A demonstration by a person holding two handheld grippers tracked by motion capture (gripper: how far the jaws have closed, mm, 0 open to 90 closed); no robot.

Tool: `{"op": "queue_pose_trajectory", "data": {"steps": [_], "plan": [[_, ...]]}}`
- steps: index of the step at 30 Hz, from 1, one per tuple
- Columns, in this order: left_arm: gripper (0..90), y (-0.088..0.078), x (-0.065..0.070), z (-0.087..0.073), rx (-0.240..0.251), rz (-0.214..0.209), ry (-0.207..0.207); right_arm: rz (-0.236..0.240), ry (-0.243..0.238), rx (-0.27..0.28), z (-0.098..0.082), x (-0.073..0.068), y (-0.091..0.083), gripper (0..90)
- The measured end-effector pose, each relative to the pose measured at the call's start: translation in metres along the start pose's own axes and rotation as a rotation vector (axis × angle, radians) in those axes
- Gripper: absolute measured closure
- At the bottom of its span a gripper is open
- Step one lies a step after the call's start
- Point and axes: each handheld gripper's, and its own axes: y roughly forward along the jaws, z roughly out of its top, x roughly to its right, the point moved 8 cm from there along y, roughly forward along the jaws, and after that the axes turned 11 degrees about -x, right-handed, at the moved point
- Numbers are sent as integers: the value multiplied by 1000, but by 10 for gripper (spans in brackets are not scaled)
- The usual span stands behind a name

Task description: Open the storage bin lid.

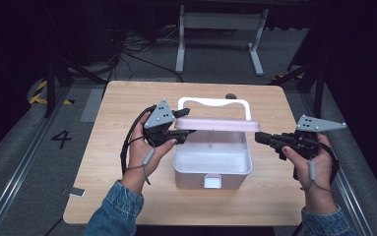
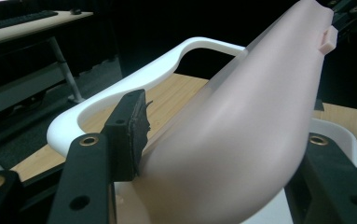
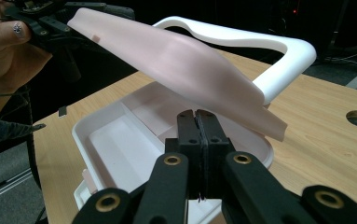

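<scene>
The left gripper (image 1: 185,123) has its fingers (image 2: 130,135) clamped on the left end of a pale pink lid (image 1: 220,124), having just been closing onto it. The lid is smooth, matte and gently domed, with a small tab at one end, and it hangs level above the open white box (image 1: 211,164), which stands mid-surface (image 1: 127,196) with its white handle (image 1: 214,103) raised behind. The right gripper (image 1: 261,137) sits at the lid's right end, fingers (image 3: 198,135) pressed fully together with nothing visible between them.
</scene>
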Motion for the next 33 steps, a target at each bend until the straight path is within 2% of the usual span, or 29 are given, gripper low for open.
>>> {"op": "queue_pose_trajectory", "data": {"steps": [6, 10, 14, 20, 28, 33], "plan": [[521, -4, -6, 1, -22, 26, -4, -17, 18, 21, -2, 7, -12, 890], [593, -8, -14, 6, -60, 83, 18, -38, 44, 47, -5, 14, -26, 888], [635, -6, -23, 11, -66, 84, -7, -67, 70, 61, -11, 24, -38, 885], [657, -1, -35, 19, -84, 62, -48, -99, 101, 84, -17, 33, -55, 876], [662, 7, -49, 25, -95, 106, -42, -109, 115, 81, -22, 36, -60, 866], [664, 14, -60, 28, -97, 116, -50, -141, 111, 58, -32, 33, -67, 860]]}}
